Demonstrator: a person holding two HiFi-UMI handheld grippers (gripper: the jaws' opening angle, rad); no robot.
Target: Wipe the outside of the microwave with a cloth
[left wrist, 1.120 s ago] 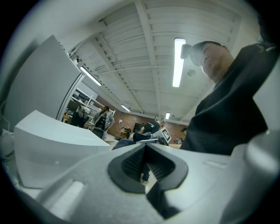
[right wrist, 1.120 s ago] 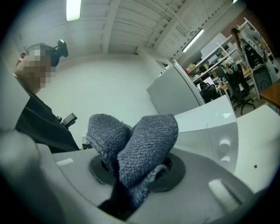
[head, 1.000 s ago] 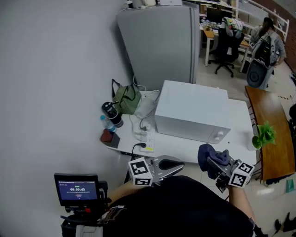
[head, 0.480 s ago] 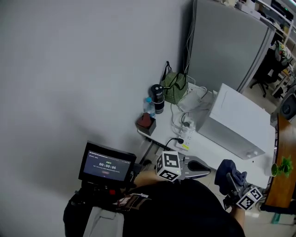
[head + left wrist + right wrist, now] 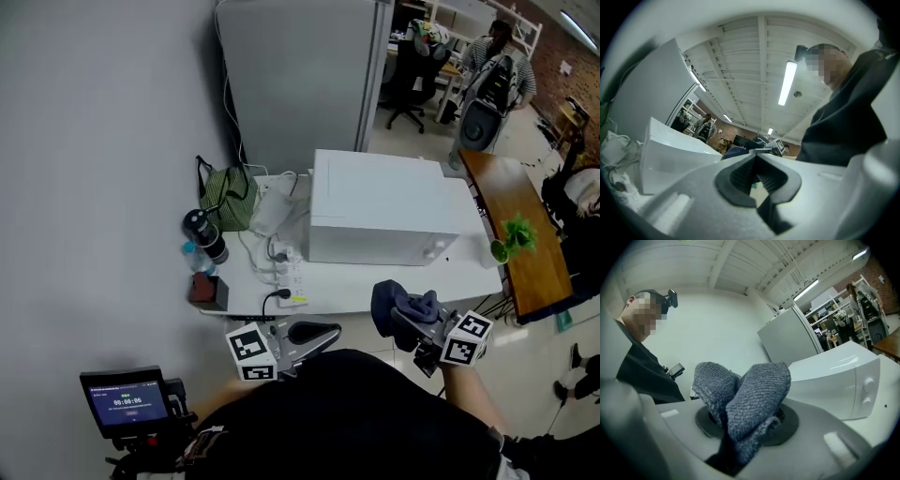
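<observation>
While held clear of microwave | right gripper jaws clamp cloth | left gripper jaws closed, empty

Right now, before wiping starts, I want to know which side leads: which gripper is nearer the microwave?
Right. The right gripper, shut on the cloth, is just in front of the microwave, near its knob end. The left gripper is farther off, out beyond its front left corner.

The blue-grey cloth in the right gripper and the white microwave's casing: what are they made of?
Blue-grey cloth: soft matte terry or microfibre, judging by its nubby looped weave. White boxy microwave: smooth, faintly glossy casing, painted metal or plastic; the look leaves that open.
</observation>
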